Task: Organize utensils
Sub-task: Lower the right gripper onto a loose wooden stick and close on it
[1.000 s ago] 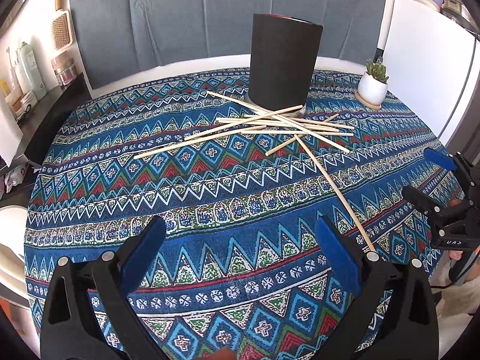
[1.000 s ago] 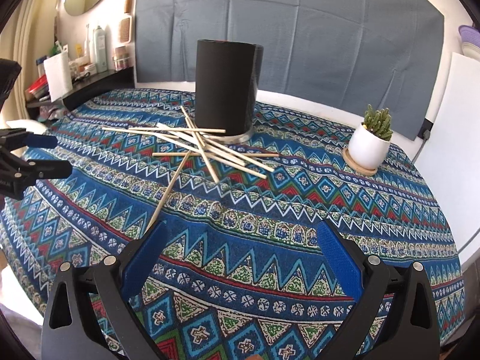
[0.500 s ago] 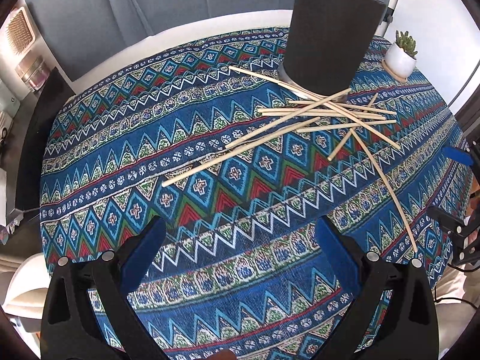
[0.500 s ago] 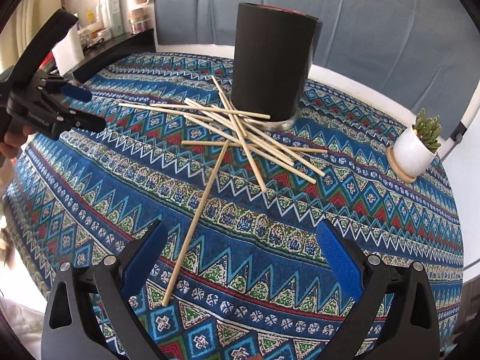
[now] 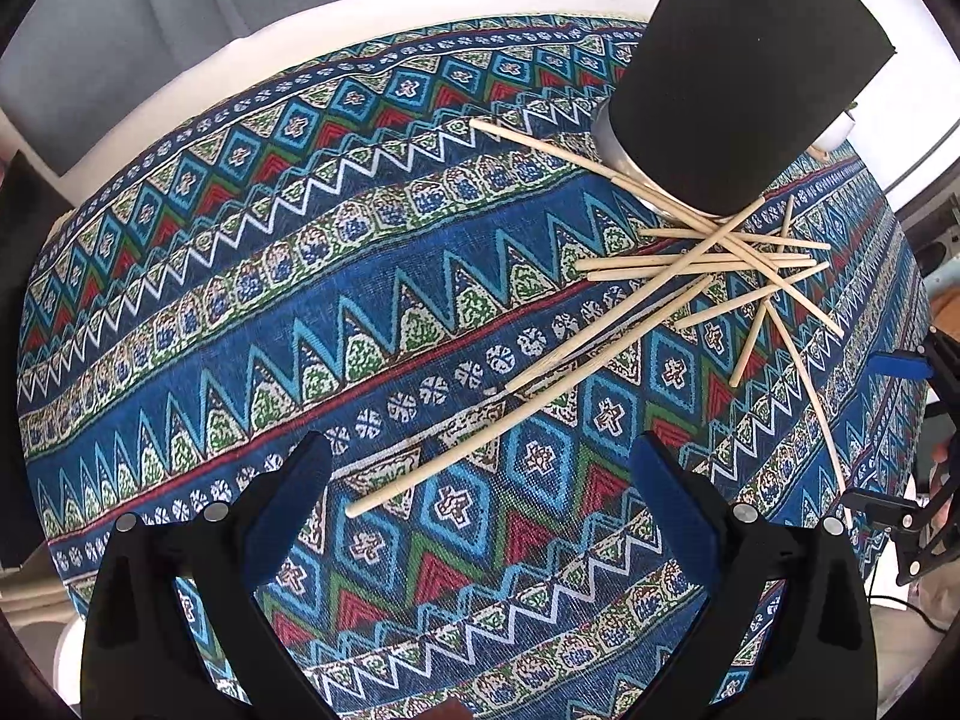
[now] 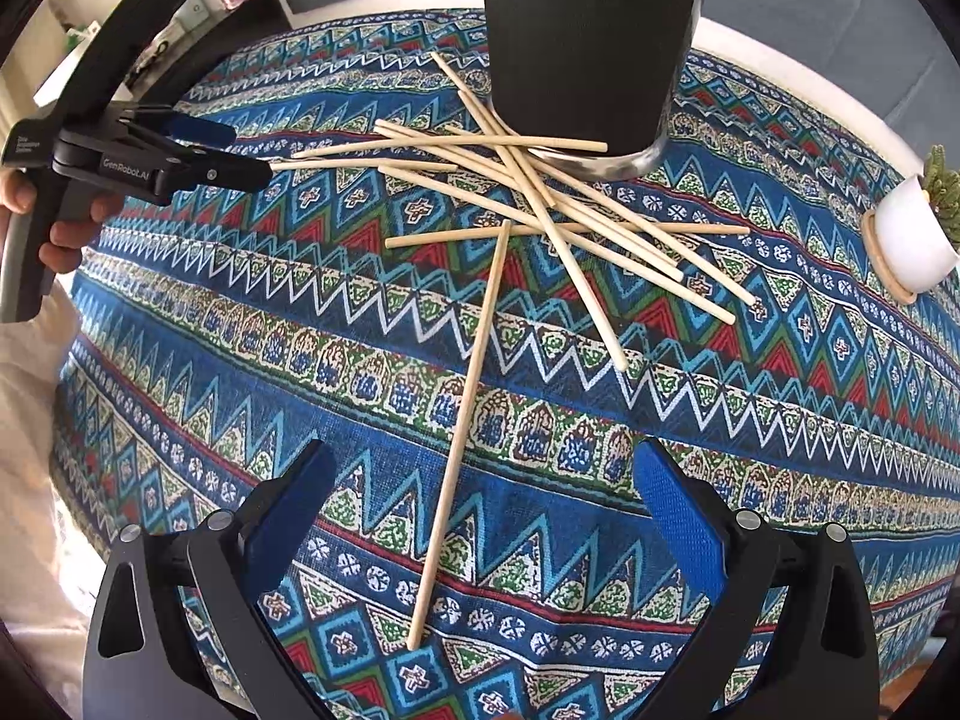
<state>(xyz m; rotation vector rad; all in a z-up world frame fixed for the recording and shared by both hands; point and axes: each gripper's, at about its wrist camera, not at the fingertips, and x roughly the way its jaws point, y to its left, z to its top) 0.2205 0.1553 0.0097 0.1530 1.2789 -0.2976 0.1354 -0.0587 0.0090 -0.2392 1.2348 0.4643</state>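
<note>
1. Holder (image 6: pixel 591 42): tall black cylinder with a silvery base, upright on the patterned tablecloth (image 6: pixel 540 420). Its top is cut off in the right wrist view and its opening faces away in the left wrist view, so contents cannot be told.
2. Chopsticks (image 6: pixel 528 180): pale wooden sticks, plain and slender, lying in a crossed heap on the cloth against the foot of the holder, several overlapping. None are in the holder as far as can be seen.
3. Single chopstick (image 6: pixel 462 426): lies apart from the heap, its far end touching the pile, its near end between the fingers of the right gripper (image 6: pixel 480 516), not touching them.
4. Right gripper: blue-padded fingers spread wide, nothing between the pads but cloth and that stick's tip.
5. Left gripper (image 5: pixel 480 504): fingers spread wide above the cloth, with the near end of a long chopstick (image 5: pixel 510 414) lying between them, ungripped.
6. Hand (image 6: pixel 66 222): partly visible, gripping the left gripper's handle.
7. Potted plant (image 6: pixel 918 234): white pot on a round coaster, cut off at the frame edge.
</note>
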